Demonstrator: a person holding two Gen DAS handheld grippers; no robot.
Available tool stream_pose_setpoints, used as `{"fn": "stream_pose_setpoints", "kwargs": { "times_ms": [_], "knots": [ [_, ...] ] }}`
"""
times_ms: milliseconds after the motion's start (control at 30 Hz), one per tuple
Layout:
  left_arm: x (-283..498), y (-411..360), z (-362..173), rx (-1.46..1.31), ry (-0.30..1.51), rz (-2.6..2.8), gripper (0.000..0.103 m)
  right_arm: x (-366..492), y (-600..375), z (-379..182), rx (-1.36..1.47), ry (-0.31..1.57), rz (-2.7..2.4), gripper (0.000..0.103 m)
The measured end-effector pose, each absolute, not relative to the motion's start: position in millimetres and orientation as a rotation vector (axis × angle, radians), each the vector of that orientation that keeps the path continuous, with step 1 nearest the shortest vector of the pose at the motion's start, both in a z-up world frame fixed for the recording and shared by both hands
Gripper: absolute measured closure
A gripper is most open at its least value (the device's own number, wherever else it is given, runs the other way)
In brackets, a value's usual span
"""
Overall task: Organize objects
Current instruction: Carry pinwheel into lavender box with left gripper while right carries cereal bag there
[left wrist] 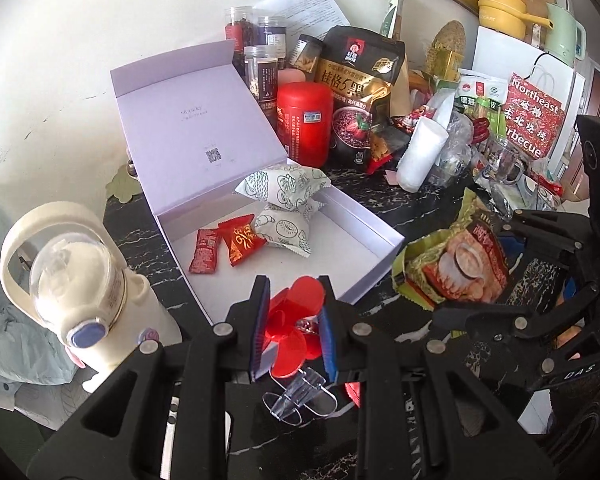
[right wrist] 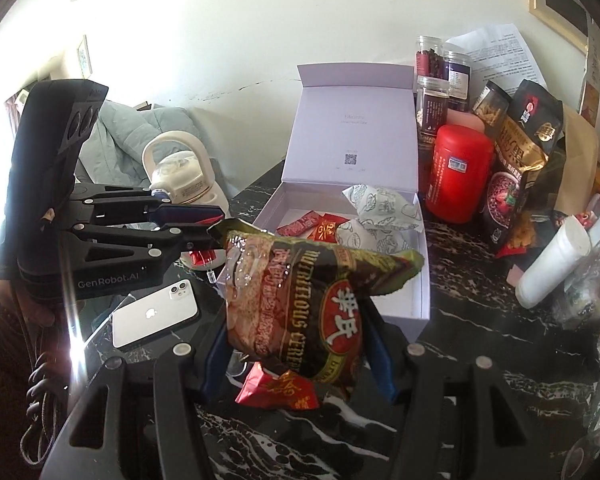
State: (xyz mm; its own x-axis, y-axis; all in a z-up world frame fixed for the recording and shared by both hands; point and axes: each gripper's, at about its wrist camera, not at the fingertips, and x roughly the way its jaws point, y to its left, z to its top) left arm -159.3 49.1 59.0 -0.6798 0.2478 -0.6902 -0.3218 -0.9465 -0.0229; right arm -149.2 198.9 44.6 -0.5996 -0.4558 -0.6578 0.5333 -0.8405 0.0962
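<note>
Left claw (left wrist: 292, 328) is pinching a red plastic flower (left wrist: 296, 320), right claw (right wrist: 300, 344) is clamped on a cereal packet (right wrist: 300, 308), open lavender box (left wrist: 340, 220) mid-frame.

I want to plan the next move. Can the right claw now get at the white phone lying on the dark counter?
Probably not yet. The right claw is shut on a cereal packet, so its jaws are occupied. The white phone lies face down and uncovered, close to the left of the claw, so the path looks free once the packet is released.

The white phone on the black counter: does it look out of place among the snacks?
Yes. The phone lies flat, camera side up, on the counter, the only non-food item near the open box. It sits below the left gripper, apart from the box.
</note>
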Motion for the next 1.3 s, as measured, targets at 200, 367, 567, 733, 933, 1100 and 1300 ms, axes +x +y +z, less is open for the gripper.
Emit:
{"fn": "stream_pose_setpoints", "kwargs": {
  "times_ms": [200,367,567,733,933,1100,1300],
  "knots": [
    [-185,46,61,-1.053,0.141,2.646,0.081,-176,201,43,0.933,0.129,-2.392,0.043],
    [-204,46,55,-1.071,0.131,2.649,0.081,-201,206,42,0.928,0.115,-2.399,0.043],
    [-227,46,49,-1.080,0.101,2.690,0.081,-228,208,41,0.922,0.113,-2.396,0.043],
    [-242,52,42,-1.084,0.132,2.738,0.081,-245,209,36,0.926,0.125,-2.382,0.043],
    [-260,58,27,-1.120,0.132,2.760,0.081,-267,214,24,0.960,0.114,-2.376,0.043],
    [-274,65,13,-1.145,0.204,2.794,0.081,-286,213,14,0.940,0.139,-2.339,0.043],
    [-288,69,-1,-1.170,0.270,2.833,0.081,-303,213,1,0.939,0.109,-2.308,0.043]
  ]
}}
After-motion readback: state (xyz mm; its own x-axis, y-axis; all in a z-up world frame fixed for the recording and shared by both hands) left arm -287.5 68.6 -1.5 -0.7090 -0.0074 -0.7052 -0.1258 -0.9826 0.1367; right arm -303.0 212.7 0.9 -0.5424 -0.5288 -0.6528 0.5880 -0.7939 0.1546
